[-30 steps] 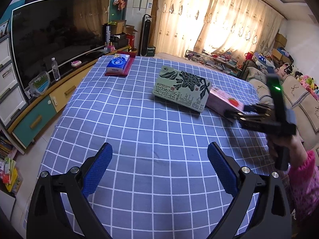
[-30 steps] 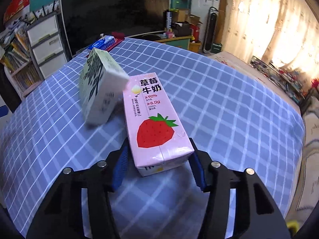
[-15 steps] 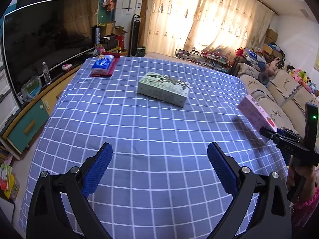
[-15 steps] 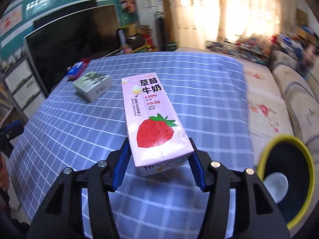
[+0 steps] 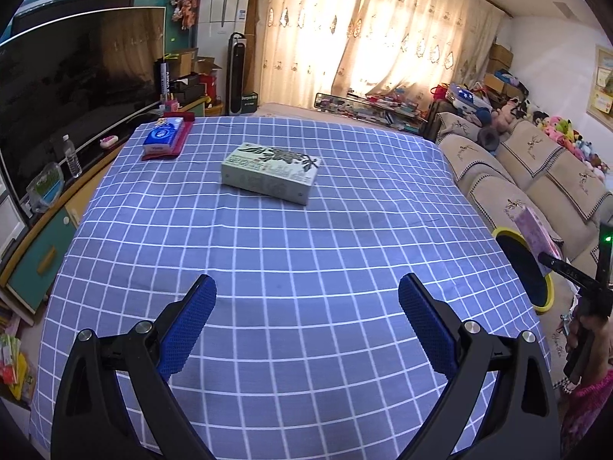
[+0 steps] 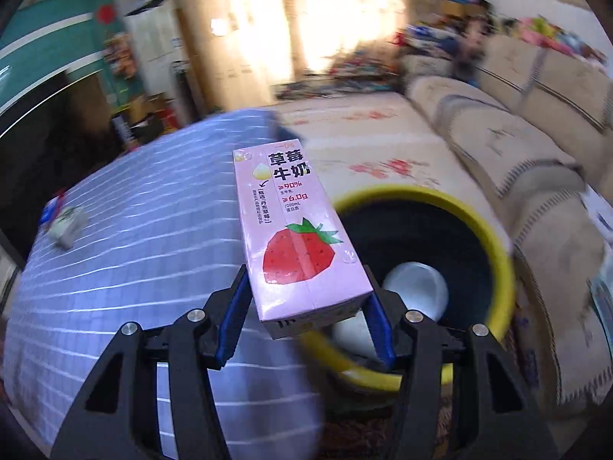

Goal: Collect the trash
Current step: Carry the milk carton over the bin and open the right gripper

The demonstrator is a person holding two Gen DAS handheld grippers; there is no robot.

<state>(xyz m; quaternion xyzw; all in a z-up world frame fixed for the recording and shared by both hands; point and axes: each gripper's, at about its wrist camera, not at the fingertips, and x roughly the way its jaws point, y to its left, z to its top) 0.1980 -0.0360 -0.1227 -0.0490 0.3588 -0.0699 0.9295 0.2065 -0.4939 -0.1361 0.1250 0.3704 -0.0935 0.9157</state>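
Lighting: daylight through curtains [image 5: 375,46], blown out, far beyond left gripper [image 5: 306,318]. Left view sharp; right view motion-blurred except gripped carton [image 6: 295,237]. Fisheye bending, dark corner vignettes.

My right gripper [image 6: 306,306]: matt black plastic arms, blue textured pads [image 6: 233,318], bright metal screw heads. Strawberry milk carton [image 6: 291,237] between my pads: smooth coated paperboard, slight sheen. Bin [image 6: 494,237]: glossy yellow rim, dark matt inside. Tablecloth [image 5: 291,268]: woven checked cloth, matt, lightly creased. Green box [image 5: 270,172]: printed card, satin. Sofa cover [image 5: 509,191]: coarse beige cloth.
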